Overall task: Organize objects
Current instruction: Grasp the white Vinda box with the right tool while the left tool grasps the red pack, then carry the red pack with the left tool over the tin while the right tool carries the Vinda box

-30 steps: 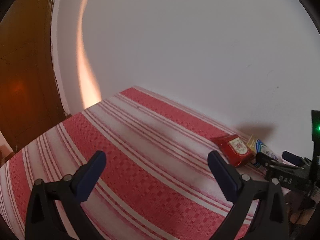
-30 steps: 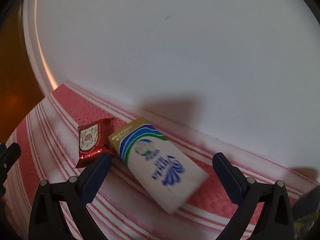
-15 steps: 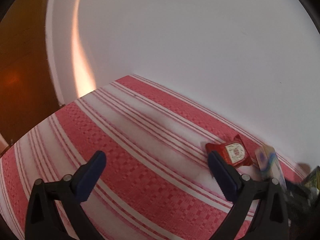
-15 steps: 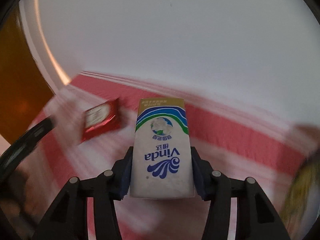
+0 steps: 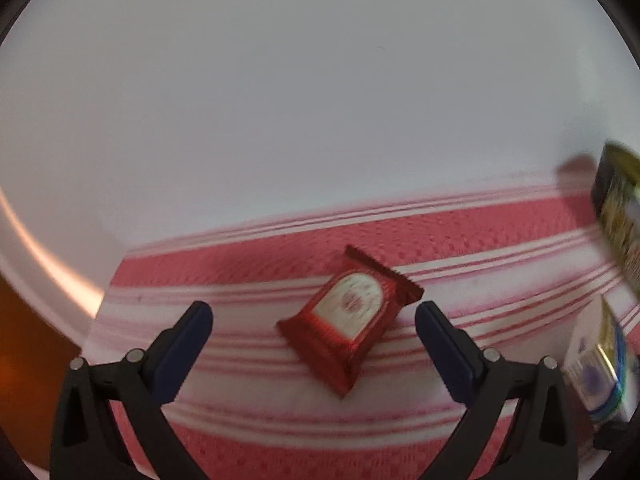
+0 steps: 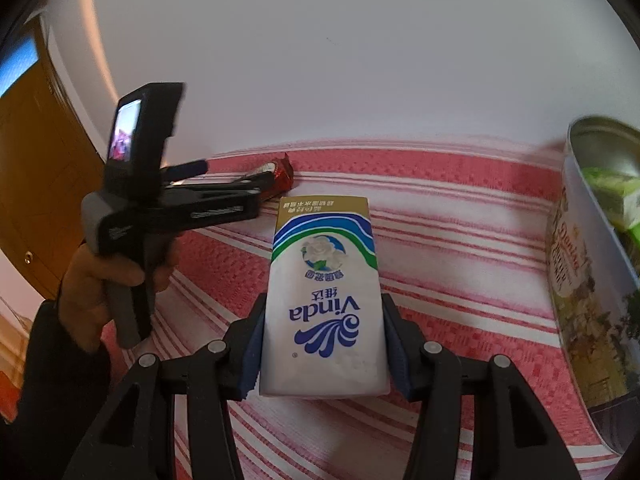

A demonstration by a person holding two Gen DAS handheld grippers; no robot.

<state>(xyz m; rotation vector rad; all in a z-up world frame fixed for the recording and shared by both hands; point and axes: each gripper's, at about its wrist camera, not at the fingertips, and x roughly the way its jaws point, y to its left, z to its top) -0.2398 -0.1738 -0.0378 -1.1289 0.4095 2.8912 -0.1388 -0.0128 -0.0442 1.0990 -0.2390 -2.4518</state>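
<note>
1. While the left wrist view looks down at a slant, the left gripper (image 5: 314,326) stands wide open with nothing between its dark blue pads (image 5: 182,350). A red snack packet (image 5: 350,320) lies flat on the cloth between the two fingers, touching neither. The tablecloth (image 5: 248,408) has red woven bands and white stripes, and it ends at a plain white wall (image 5: 304,100) behind. At 9 o'clock a brown wooden door (image 5: 28,344) shows. At 3 o'clock the edge of a printed tin (image 5: 618,216) enters, blurred, and at 4 o'clock the end of the tissue pack (image 5: 600,364) shows.

2. In the right wrist view the right gripper (image 6: 323,350) is closed on the white tissue pack (image 6: 323,296); both pads press its long sides. Its far end points to 12 o'clock, over the striped tablecloth (image 6: 460,240). At 3 o'clock the open tin (image 6: 592,280) stands with a green pack inside. At 9 o'clock a hand (image 6: 96,288) holds the left gripper (image 6: 240,178), which points at the red packet (image 6: 280,176) near the white wall (image 6: 340,60). The brown door (image 6: 36,160) is at 9 o'clock, far side.
</note>
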